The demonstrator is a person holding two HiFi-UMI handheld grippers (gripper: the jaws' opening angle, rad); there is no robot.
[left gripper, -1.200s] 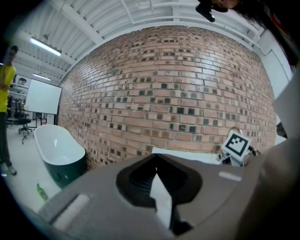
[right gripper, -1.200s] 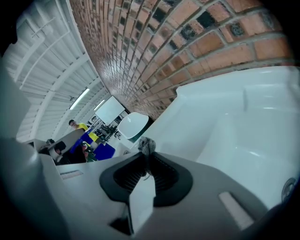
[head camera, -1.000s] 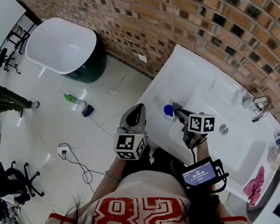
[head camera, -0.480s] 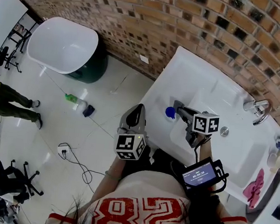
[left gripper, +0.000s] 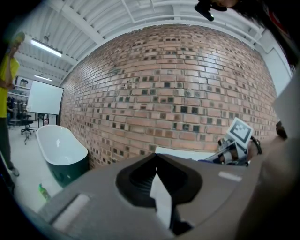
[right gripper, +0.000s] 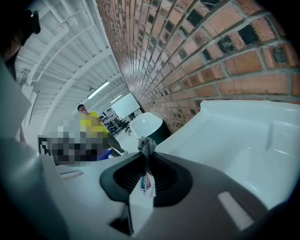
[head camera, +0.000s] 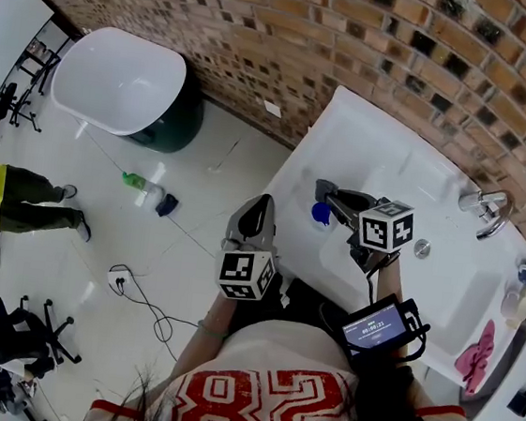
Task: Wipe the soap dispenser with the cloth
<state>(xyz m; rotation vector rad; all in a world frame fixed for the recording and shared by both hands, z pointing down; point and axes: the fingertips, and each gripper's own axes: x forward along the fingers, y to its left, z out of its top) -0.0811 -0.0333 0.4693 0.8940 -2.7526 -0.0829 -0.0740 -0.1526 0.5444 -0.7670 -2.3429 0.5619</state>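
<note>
Right gripper [right gripper: 146, 152] is clamped on a grey tuft [right gripper: 147, 144] and points left over the sink [head camera: 347, 139], with a blue lump [head camera: 319, 212] just beside its tips. Left gripper [left gripper: 157, 164] is closed on nothing, left of the sink. The soap dispenser [head camera: 518, 292] stands at the far right, seemingly upright, spout direction unclear. The pink cloth [head camera: 477, 344] lies just nearer.

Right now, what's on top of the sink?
A soap bottle and pink cloth at its right end; a blue thing by the right gripper, which pinches a gray scrap and hides what lies beneath.
</note>
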